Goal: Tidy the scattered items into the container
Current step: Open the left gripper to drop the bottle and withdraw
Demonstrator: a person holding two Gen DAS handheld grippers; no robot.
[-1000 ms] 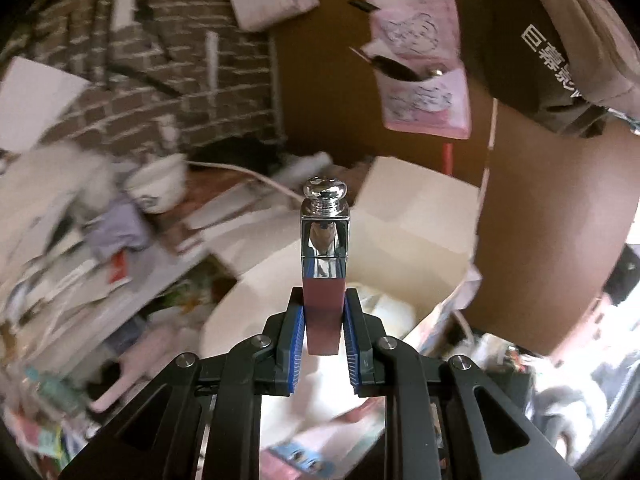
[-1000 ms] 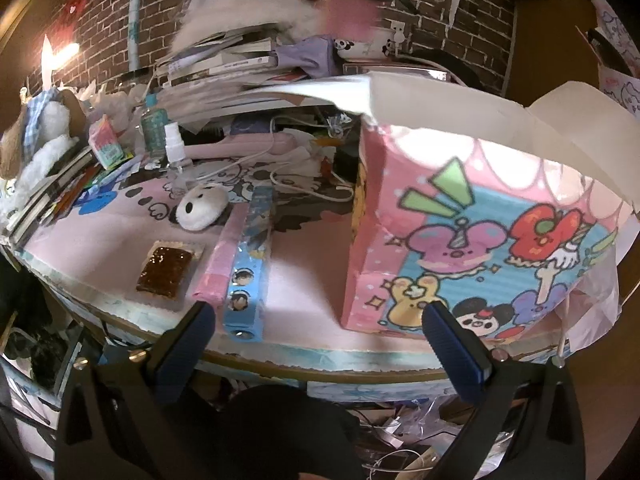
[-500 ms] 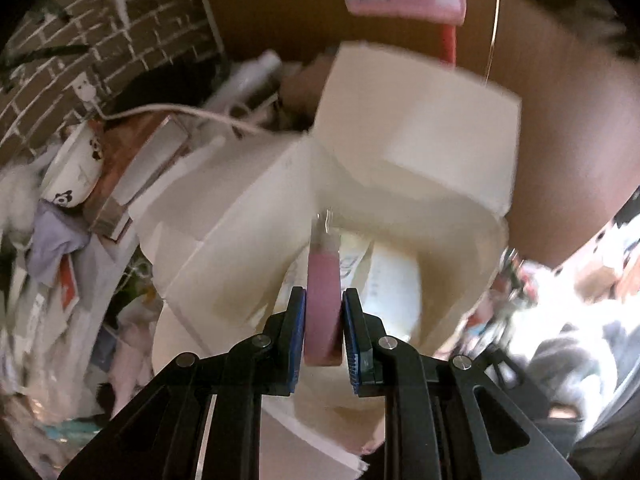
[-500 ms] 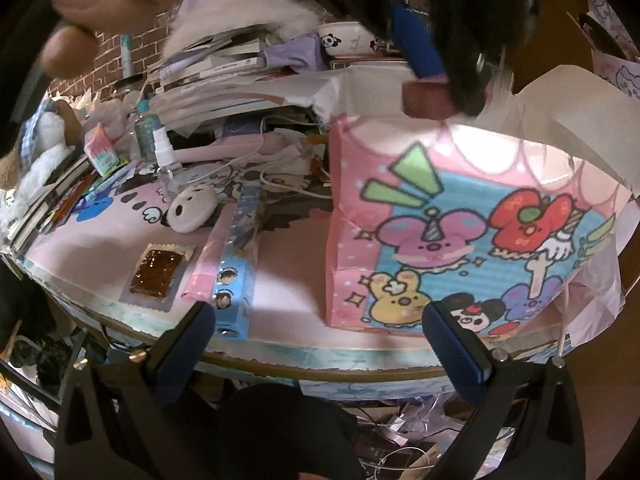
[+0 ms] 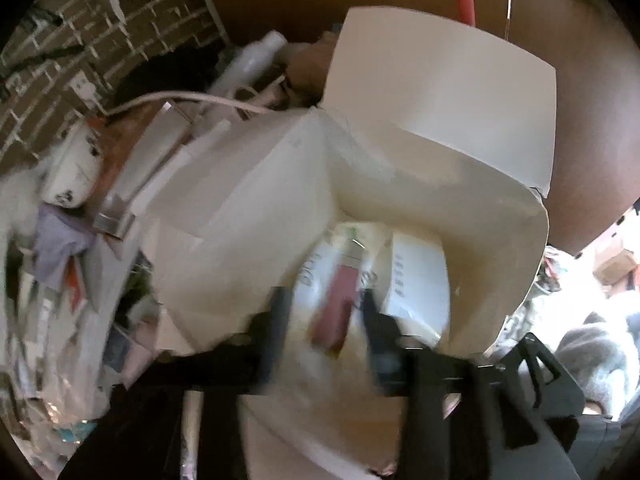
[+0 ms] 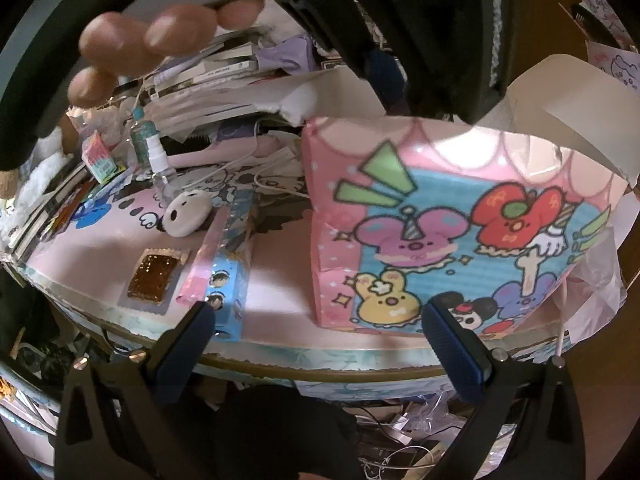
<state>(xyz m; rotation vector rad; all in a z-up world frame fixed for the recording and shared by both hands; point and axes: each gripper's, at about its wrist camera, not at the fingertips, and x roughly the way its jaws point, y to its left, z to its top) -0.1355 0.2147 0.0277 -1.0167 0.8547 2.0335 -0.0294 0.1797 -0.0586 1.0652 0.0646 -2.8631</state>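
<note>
The container is a pink cartoon-printed box (image 6: 448, 236) with white flaps, seen from above in the left wrist view (image 5: 436, 120). My left gripper (image 5: 324, 304) is open over its mouth, blurred. The red bottle (image 5: 338, 304) lies loose between the fingers, inside the box among white packets. My right gripper (image 6: 316, 344) is open and empty at the table's front edge. On the pink table lie a brown snack packet (image 6: 152, 276), a blue and pink strip pack (image 6: 228, 264) and a white panda pouch (image 6: 186, 218).
A spray bottle (image 6: 158, 160), a small colourful carton (image 6: 100, 158), cables and stacked books crowd the back of the table (image 6: 280, 312). The hand holding my left gripper hangs over the box (image 6: 152, 40). A brick wall (image 5: 100, 48) and clutter stand left of the box.
My left gripper tilted down over the box and opened. The red bottle left its grip and dropped into the box. My right gripper stayed open near the table edge.
</note>
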